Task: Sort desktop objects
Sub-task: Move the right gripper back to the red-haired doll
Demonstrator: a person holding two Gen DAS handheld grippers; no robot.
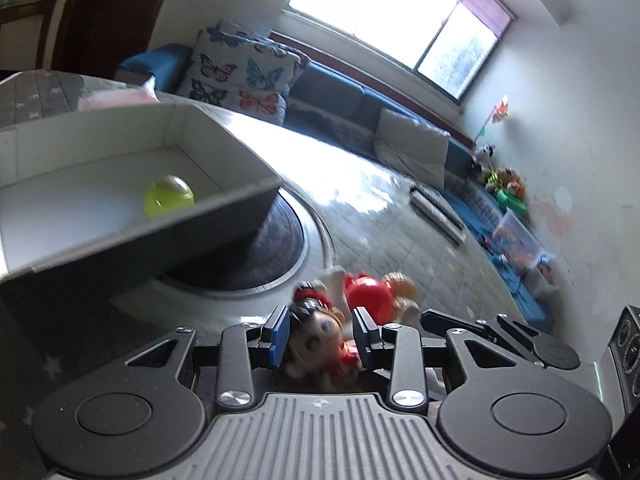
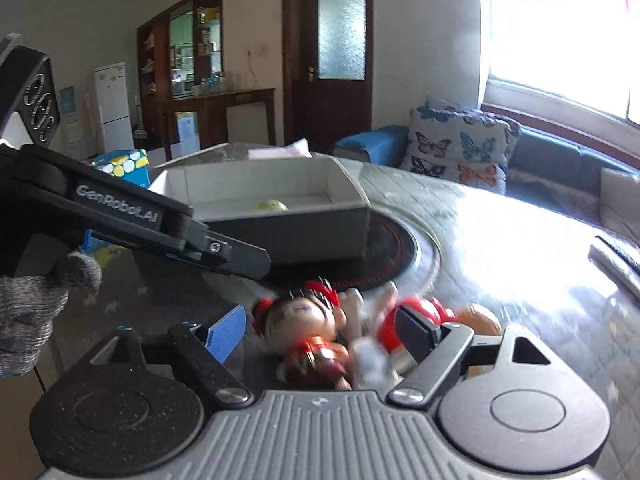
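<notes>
The bench (image 2: pixel 460 216) is big and shiny, so things can slide on it. The box (image 2: pixel 280 216) sits on it with a yellow ball (image 1: pixel 169 196) inside. The doll (image 1: pixel 320 332) is near the box, low over the bench. The left gripper (image 1: pixel 322 334) has its jaws pressed on the doll's head. The right gripper (image 2: pixel 324 332) has wide jaws around the doll, not squeezing. The head is round and the hold is small, so the doll could slip out and drop before the box.
</notes>
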